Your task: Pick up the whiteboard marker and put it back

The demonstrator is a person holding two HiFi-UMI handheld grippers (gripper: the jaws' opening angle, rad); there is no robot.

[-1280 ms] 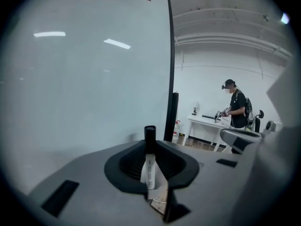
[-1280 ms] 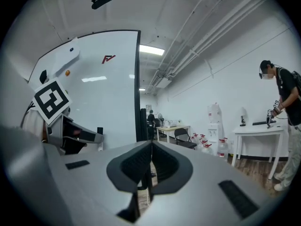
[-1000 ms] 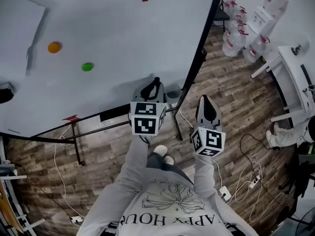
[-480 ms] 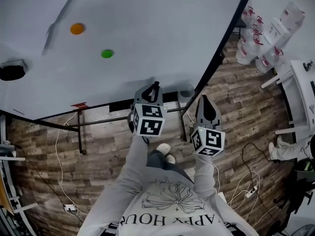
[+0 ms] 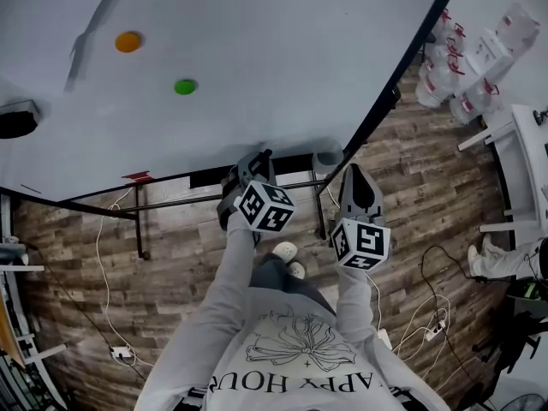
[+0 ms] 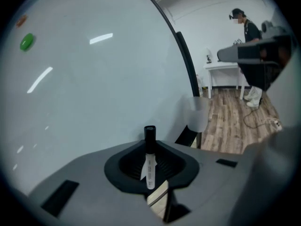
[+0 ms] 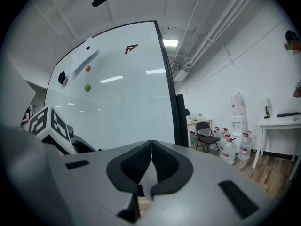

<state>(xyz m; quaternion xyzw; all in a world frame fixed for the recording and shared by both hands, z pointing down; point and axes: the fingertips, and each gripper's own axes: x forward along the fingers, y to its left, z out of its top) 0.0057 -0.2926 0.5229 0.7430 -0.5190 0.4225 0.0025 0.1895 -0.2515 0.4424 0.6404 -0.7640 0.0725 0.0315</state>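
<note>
Left tongs (image 5: 253,164) clamped on the whiteboard marker (image 6: 149,165): white barrel between the pads, black cap poking out past the tips at 12 o'clock, aimed at the whiteboard (image 5: 257,50) near its bottom edge. Can't tell whether the cap touches the board. Right tongs (image 7: 151,146) pressed together, nothing in them, just beside the left pair at 3 o'clock in the head view. Between the two tips sits a pale translucent cup (image 5: 328,157) on the board's lower rail, close to the marker at 2 o'clock. The black board frame (image 5: 402,80) runs up toward 1 o'clock. Green magnet (image 5: 185,86) and orange magnet (image 5: 128,41) at 10 o'clock, well apart from the marker; a dark round item (image 5: 15,121) at 9 o'clock. Water jugs (image 5: 467,75) and white bench (image 5: 531,157) at 2 to 3 o'clock, with cables (image 5: 432,311) on the wood floor (image 5: 428,195).
</note>
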